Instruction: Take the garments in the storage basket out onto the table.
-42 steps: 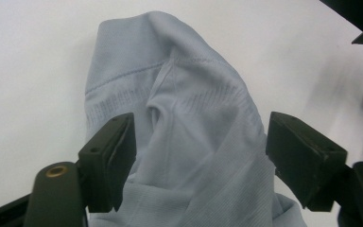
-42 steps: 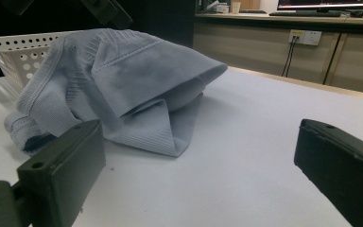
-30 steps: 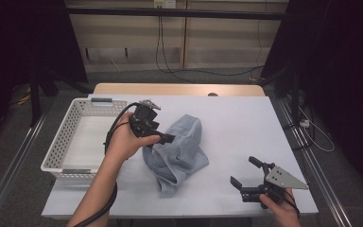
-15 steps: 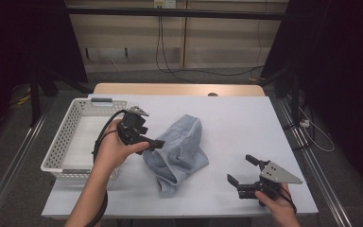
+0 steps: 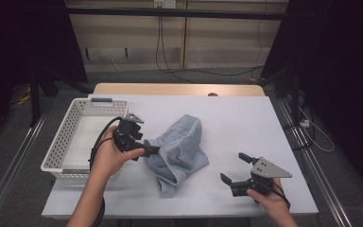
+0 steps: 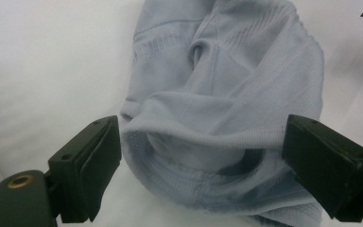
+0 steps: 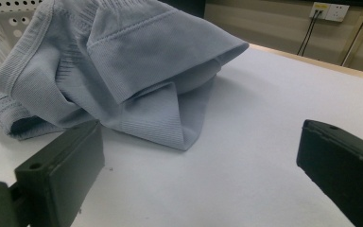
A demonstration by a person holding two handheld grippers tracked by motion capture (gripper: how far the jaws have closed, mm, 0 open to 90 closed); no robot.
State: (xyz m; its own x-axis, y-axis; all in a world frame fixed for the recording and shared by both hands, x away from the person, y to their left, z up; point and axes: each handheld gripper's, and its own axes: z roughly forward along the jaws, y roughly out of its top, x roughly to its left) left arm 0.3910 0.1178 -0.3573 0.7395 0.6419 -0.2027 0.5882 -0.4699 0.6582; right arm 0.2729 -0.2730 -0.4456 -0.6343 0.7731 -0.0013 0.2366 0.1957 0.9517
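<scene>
Left gripper view: the left gripper (image 6: 203, 156) has its fingers (image 6: 92, 165) spread, just opened wider, straddling a bunched fold of the pale blue garment (image 6: 227, 90) without pressing it. The garment lies crumpled mid-desk (image 5: 246, 123), right of the white basket (image 5: 75, 137). The right gripper (image 5: 238, 168), fingers spread and empty, waits near the front right corner. Push deeper before pinching, so the fingers catch thick fabric.

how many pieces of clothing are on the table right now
1. A single crumpled light blue garment lies mid-table, right of the white basket, with the left gripper at its left edge. Whether another piece is folded up inside it cannot be told.
</scene>
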